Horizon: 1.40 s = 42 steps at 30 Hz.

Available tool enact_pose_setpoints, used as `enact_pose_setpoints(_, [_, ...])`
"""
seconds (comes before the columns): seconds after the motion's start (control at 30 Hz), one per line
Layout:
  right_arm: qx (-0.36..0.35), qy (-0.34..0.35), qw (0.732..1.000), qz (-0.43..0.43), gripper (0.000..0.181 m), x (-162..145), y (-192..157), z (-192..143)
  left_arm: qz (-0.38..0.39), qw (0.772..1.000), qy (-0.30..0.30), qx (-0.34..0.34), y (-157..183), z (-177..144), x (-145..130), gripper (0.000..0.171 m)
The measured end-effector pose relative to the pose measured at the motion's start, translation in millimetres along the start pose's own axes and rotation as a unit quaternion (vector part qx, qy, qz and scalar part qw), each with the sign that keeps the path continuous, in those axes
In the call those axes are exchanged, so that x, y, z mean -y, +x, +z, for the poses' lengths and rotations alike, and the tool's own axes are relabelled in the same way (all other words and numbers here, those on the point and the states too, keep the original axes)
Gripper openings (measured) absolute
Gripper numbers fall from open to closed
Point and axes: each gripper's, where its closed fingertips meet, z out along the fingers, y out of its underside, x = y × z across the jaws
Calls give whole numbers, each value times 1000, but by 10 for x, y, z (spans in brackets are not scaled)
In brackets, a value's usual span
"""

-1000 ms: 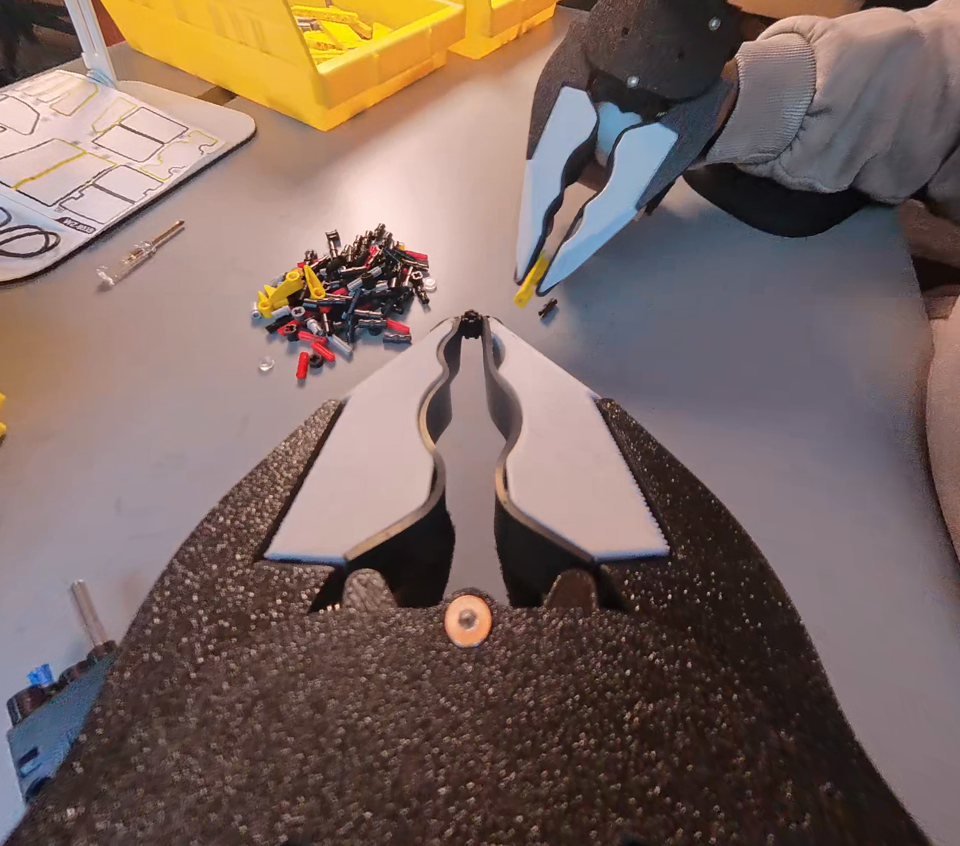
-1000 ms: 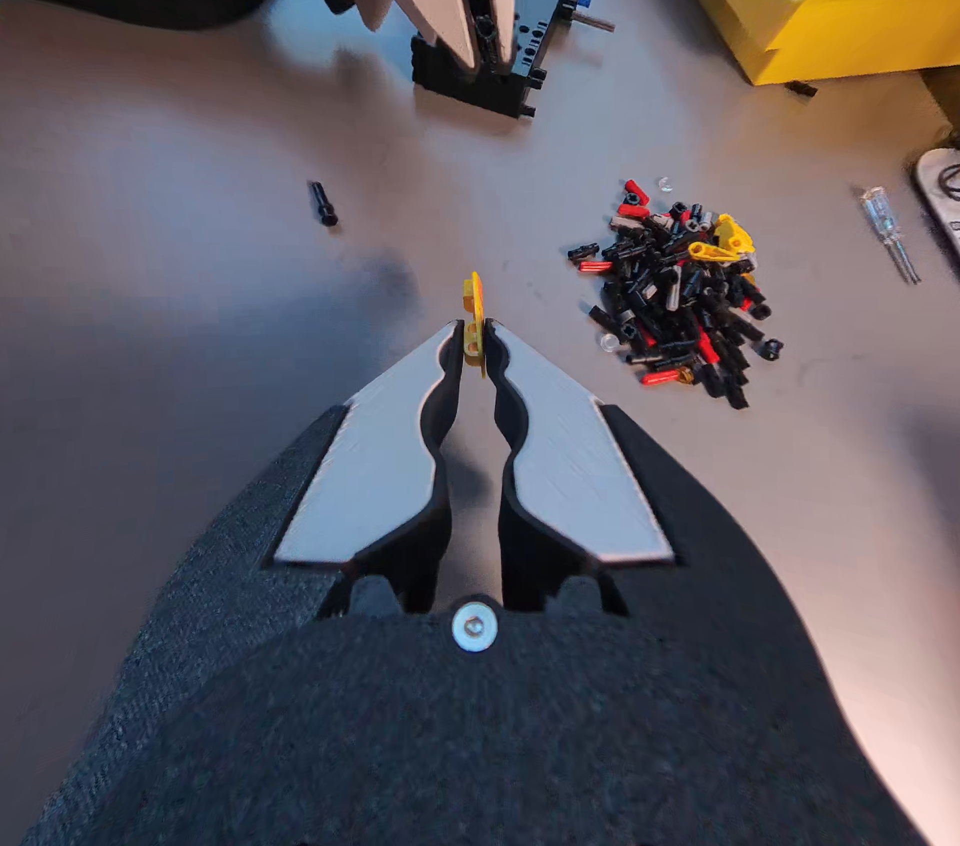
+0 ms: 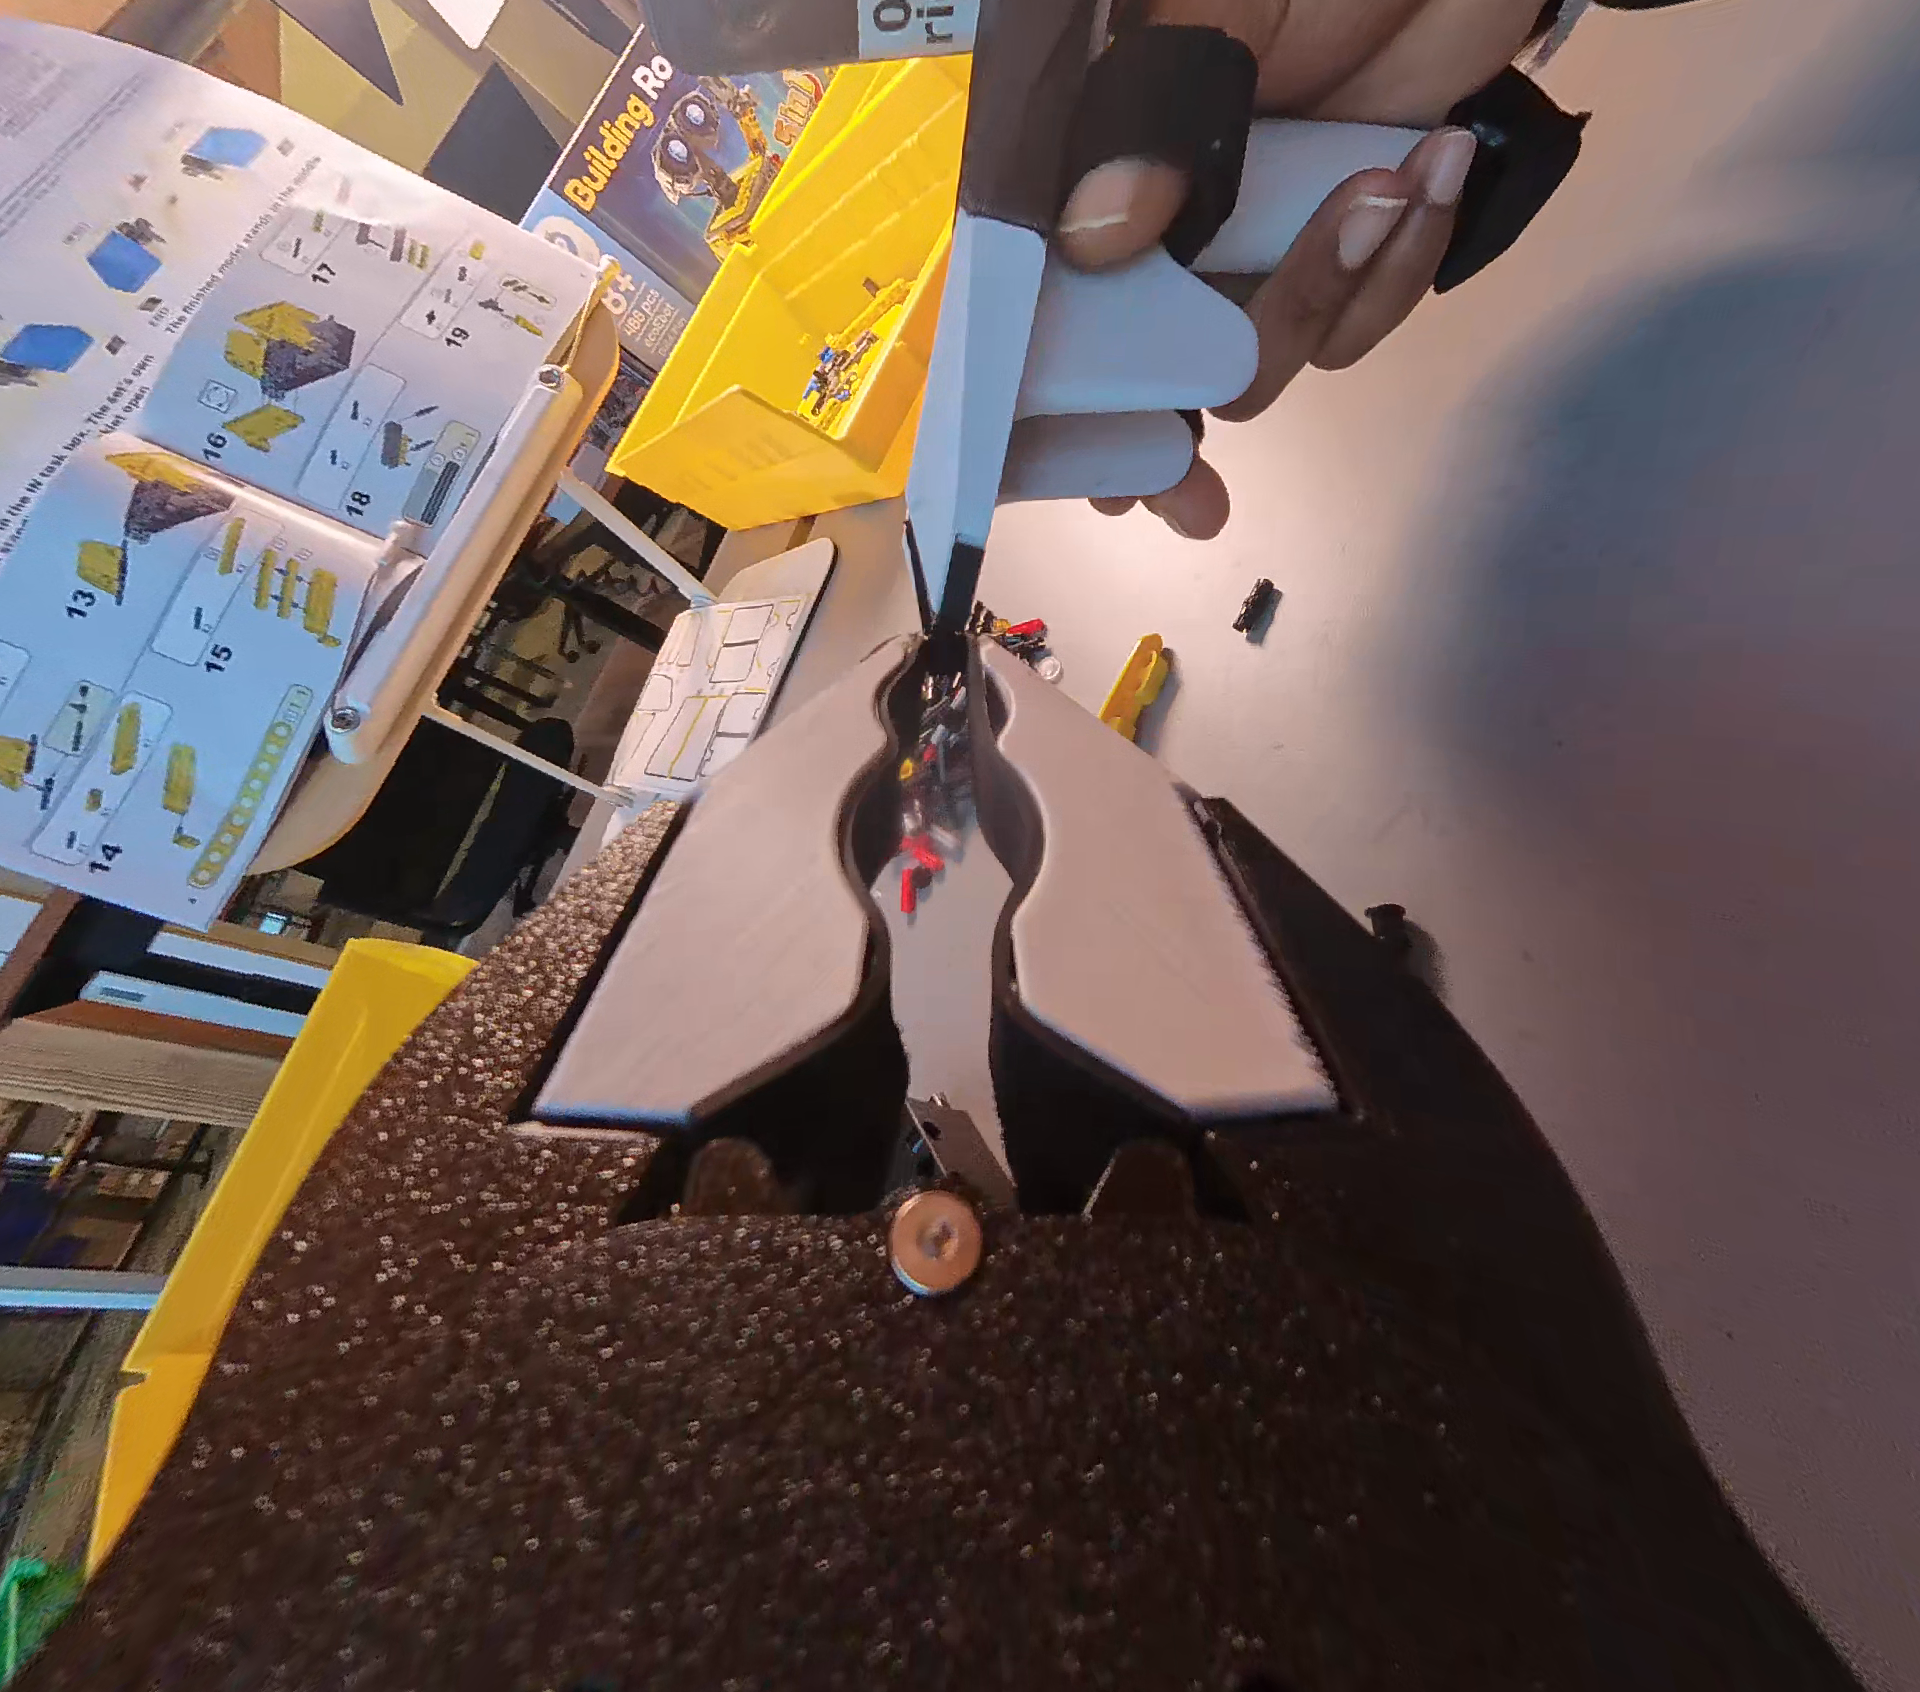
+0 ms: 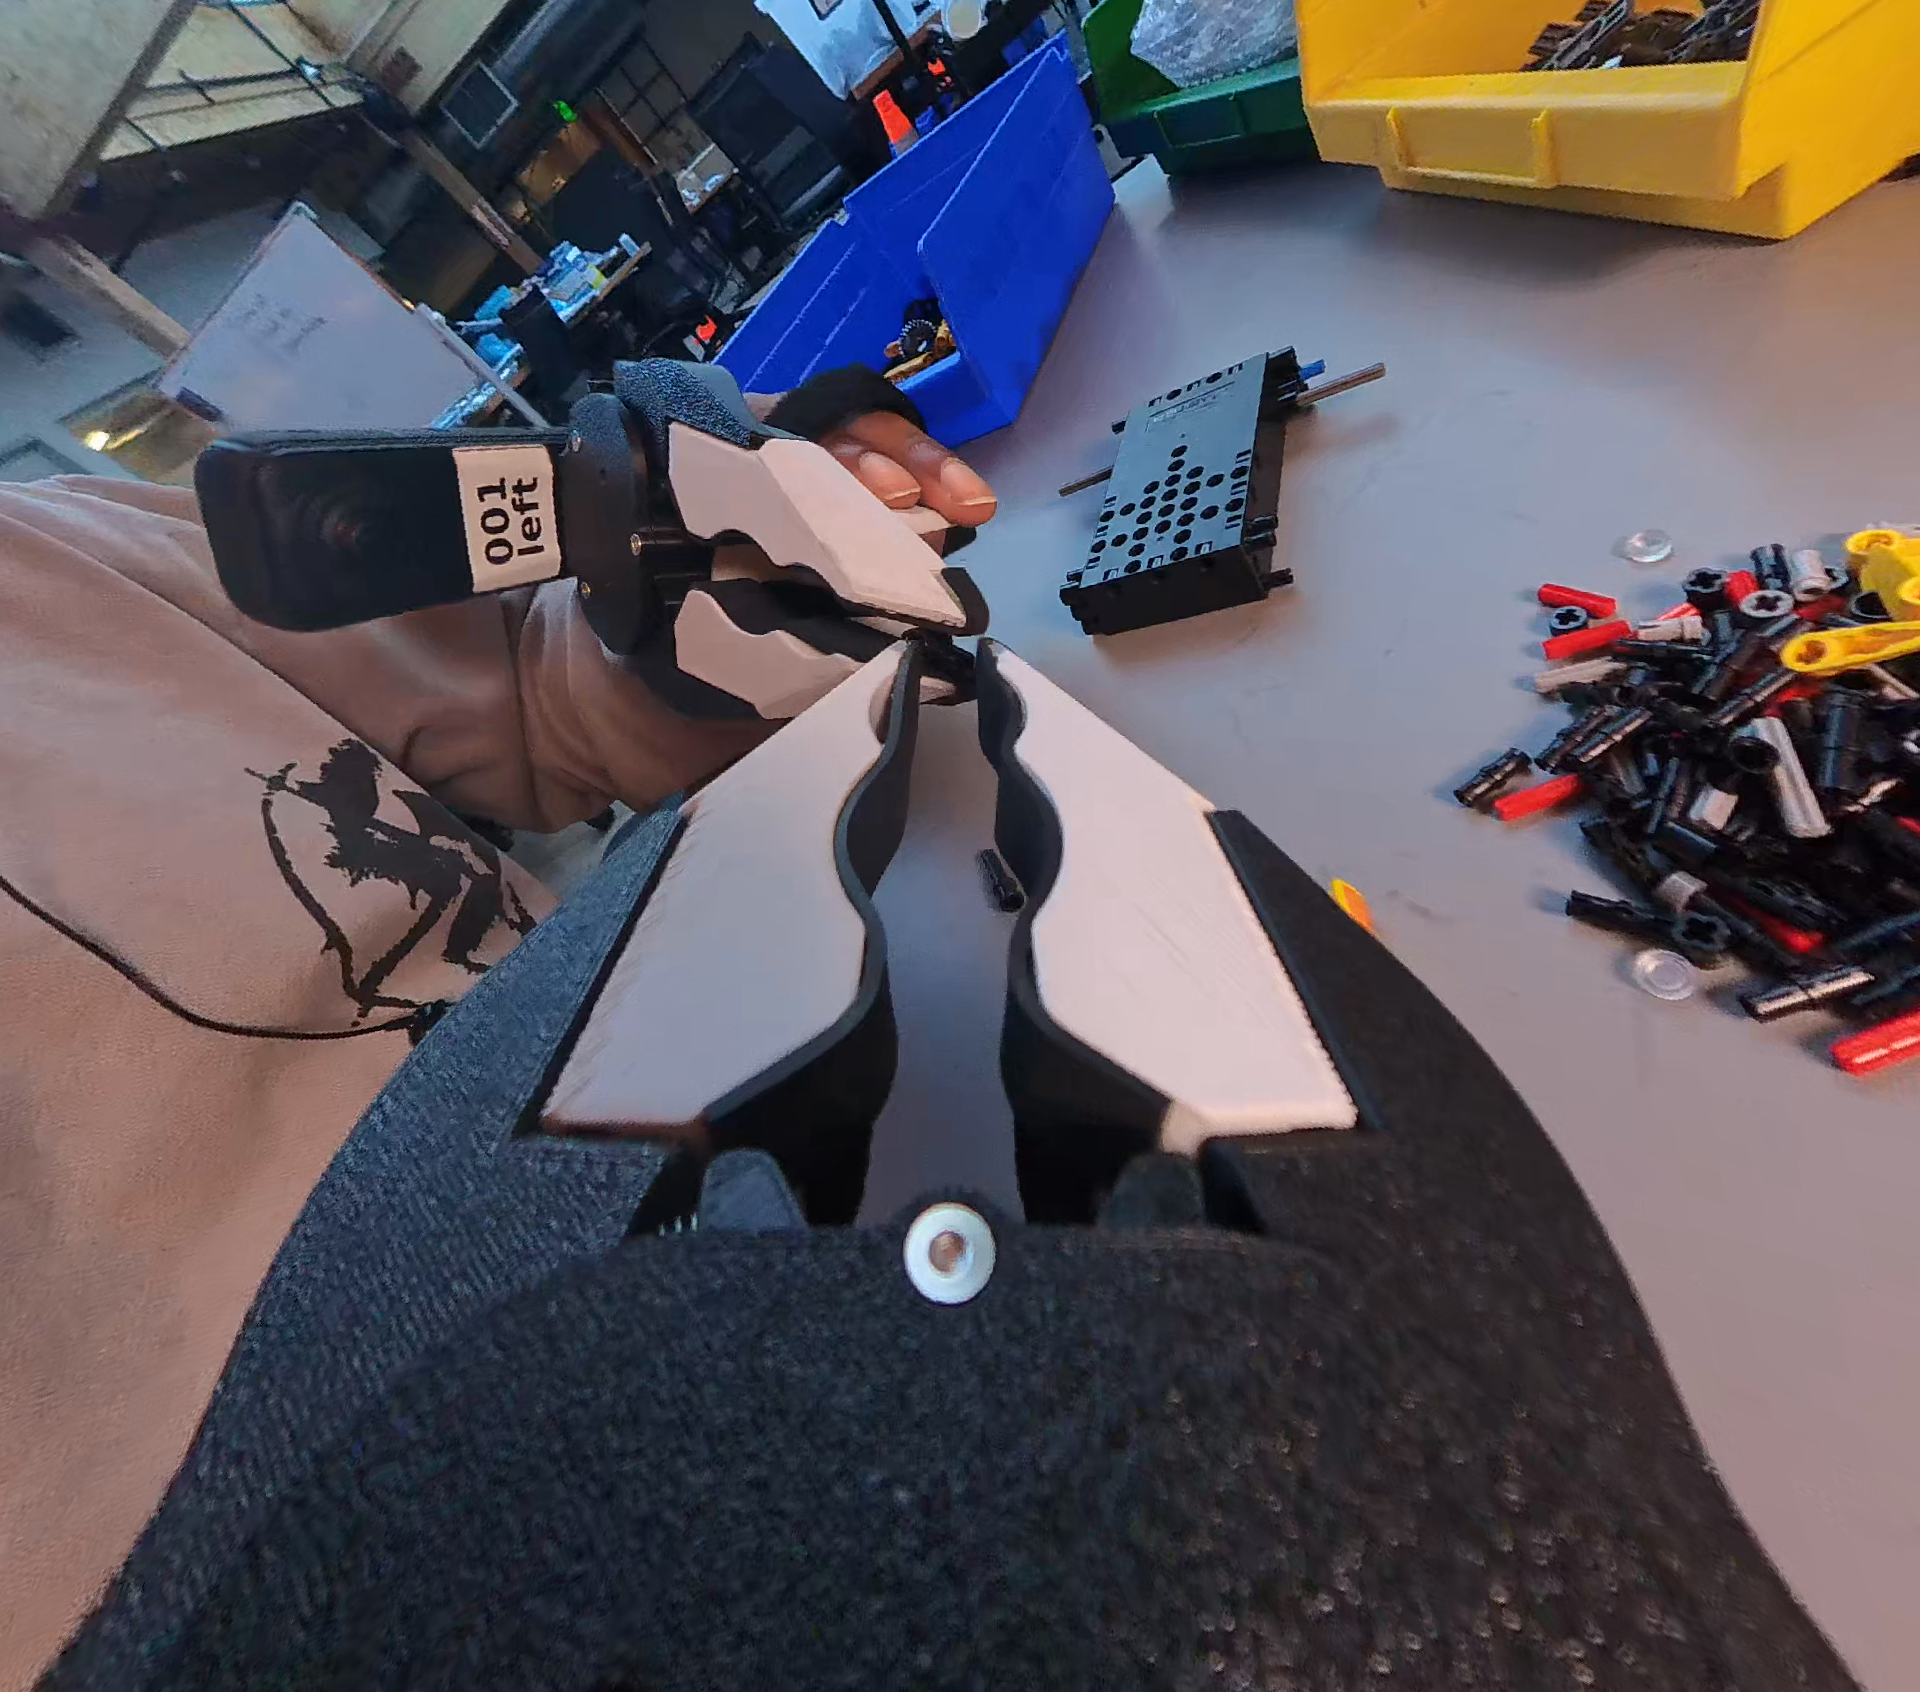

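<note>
Left gripper (image 3: 940, 655): jaws drawn nearly together, a small black piece (image 4: 935, 663) at the tips, apparently pinched. Right gripper (image 4: 945, 655): tips meet the left's head-on, jaws a narrow slit apart, the same black piece in the gap; cannot tell whether it is clamped there. Both grippers raised above the grey tabletop (image 4: 1455, 395), each held in a hand. Directly below, 1 loose black pin (image 4: 1000, 879) lies on the tabletop; a yellow beam (image 3: 1138, 686) lies near it. Farther out: a pile of small black, red, grey and yellow parts (image 4: 1745, 769), and beyond the tips a black perforated block (image 4: 1195, 499) with axles sticking out. At the back, a yellow bin (image 4: 1558, 115) with dark parts and a blue bin (image 4: 987, 271). An instruction sheet (image 3: 208, 499) hangs on a stand to the left.
</note>
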Motion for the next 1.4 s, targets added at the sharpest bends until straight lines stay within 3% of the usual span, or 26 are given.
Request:
enact_pose_setpoints(0.23, [23,0,1000,6,8,-39,-29,15,10,1000,3,-3,36,-3,8,6])
enact_pose_setpoints(0.37, [9,7,1000,-14,7,-17,32,-37,-86,996,11,-37,24,6,-49,15])
enact_pose_setpoints(0.47, [-22,25,996,-79,7,59,98,-155,-217,974,28,-68,-63,-21,-105,27])
enact_pose_setpoints(0.57, [-91,31,979,-181,8,157,216,-327,-336,935,42,-107,-123,-53,-165,38])
enact_pose_setpoints(0.7, [-171,31,947,-270,8,281,364,-594,-403,904,40,-136,-136,-75,-251,49])
enact_pose_setpoints(1.03, [-341,51,888,-303,8,615,885,-1539,-424,889,12,-173,-40,-80,-333,69])
enact_pose_setpoints(1.23, [-420,74,859,-282,8,670,1214,-2143,-406,889,1,-212,96,-120,-285,68])
enact_pose_setpoints(1.4, [-478,60,829,-284,8,636,1462,-2441,-369,884,-56,-283,398,-201,-361,65])
